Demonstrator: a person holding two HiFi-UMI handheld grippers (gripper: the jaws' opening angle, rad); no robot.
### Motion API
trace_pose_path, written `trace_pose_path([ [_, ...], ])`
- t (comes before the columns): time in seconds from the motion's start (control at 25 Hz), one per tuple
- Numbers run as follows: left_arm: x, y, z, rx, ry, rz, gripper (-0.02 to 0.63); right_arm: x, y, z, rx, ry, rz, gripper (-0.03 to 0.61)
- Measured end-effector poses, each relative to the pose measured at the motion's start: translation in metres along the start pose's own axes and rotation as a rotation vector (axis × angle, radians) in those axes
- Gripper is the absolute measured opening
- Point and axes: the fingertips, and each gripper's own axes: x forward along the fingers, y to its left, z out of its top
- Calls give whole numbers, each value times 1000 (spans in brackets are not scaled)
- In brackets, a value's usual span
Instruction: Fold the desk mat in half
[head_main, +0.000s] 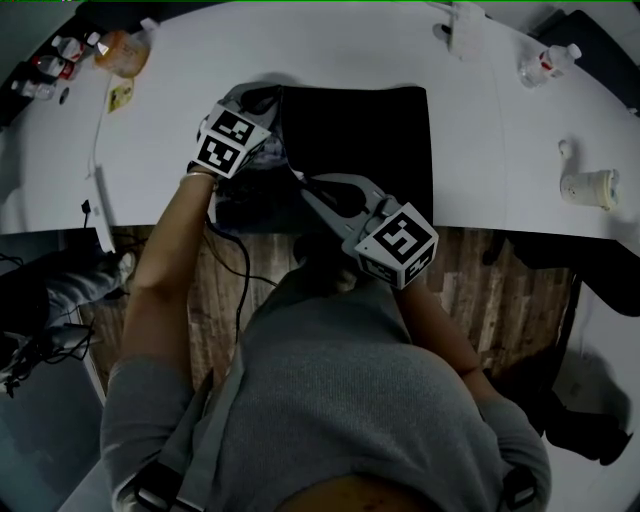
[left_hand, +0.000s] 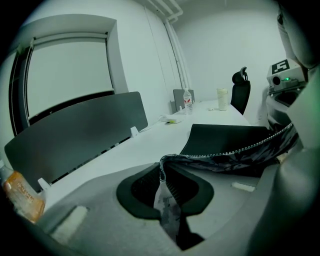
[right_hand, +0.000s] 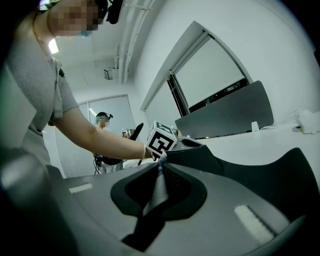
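The desk mat (head_main: 370, 140) lies dark on the white table (head_main: 500, 150), straight in front of the person, with its near side raised off the surface. The left gripper (head_main: 268, 148) has its jaws pressed together on one corner of that raised side. In the left gripper view a strip of patterned material with a stitched border is pinched between the pads (left_hand: 172, 187) and runs off to the right, towards the other gripper. The right gripper (head_main: 302, 184) pinches the mat too – its own view shows a thin edge clamped between closed jaws, with the left gripper's marker cube (right_hand: 161, 140) just beyond. The stretch held between the two grippers looks slightly slack, though the dim head view makes this hard to judge. The flat part of the mat (left_hand: 225, 137) rests on the table behind the lifted edge. Further along the table stand a bottle (head_main: 545, 62) and a cup (head_main: 590, 187), well apart from the mat.
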Motion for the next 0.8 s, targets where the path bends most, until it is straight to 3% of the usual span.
trace_pose_path([
  [0.8,-31,37,-36,28,-3,7,40,57,27,-1,-19,6,-12,29],
])
